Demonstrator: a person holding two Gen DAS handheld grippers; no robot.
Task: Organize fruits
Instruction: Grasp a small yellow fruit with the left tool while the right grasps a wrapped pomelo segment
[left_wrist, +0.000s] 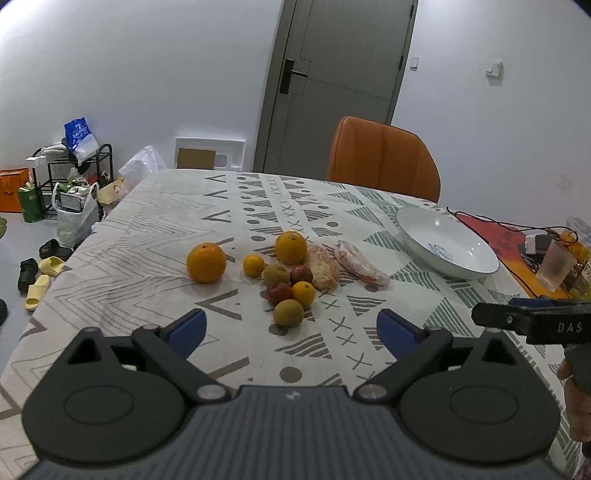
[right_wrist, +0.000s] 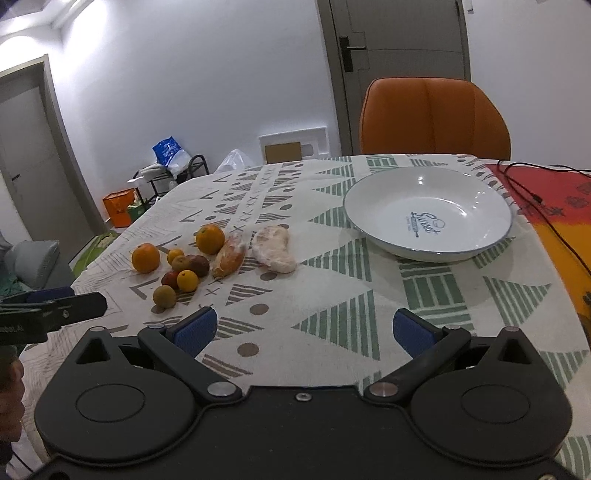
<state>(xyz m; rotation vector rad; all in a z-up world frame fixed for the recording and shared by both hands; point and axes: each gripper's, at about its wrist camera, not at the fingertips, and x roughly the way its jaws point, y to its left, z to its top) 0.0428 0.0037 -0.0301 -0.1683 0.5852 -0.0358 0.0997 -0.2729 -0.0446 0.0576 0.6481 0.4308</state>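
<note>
Fruit lies in a loose cluster on the patterned tablecloth (left_wrist: 147, 236): a large orange (left_wrist: 206, 262) set a little apart to the left, a second orange (left_wrist: 291, 247) farther back, small mandarins (left_wrist: 253, 265), brownish kiwis (left_wrist: 288, 312) and dark red fruits (left_wrist: 279, 293) touching one another, with two plastic-wrapped peeled pieces (left_wrist: 362, 263) just beside them on the right. Well apart to the right sits the empty white bowl (right_wrist: 491, 242), blue lettering on its bottom. Both tools hover over the near table edge, holding nothing: the left gripper (left_wrist: 291, 330) has its blue pads spread wide before the pile, and the right gripper (right_wrist: 304, 330) is equally spread, facing bare cloth between fruit and bowl. Beyond the bowl run a black cable (right_wrist: 554, 225), a red-orange mat (right_wrist: 554, 199), and a frosted cup (left_wrist: 556, 266). An orange chair (right_wrist: 436, 118) stands behind the table.
</note>
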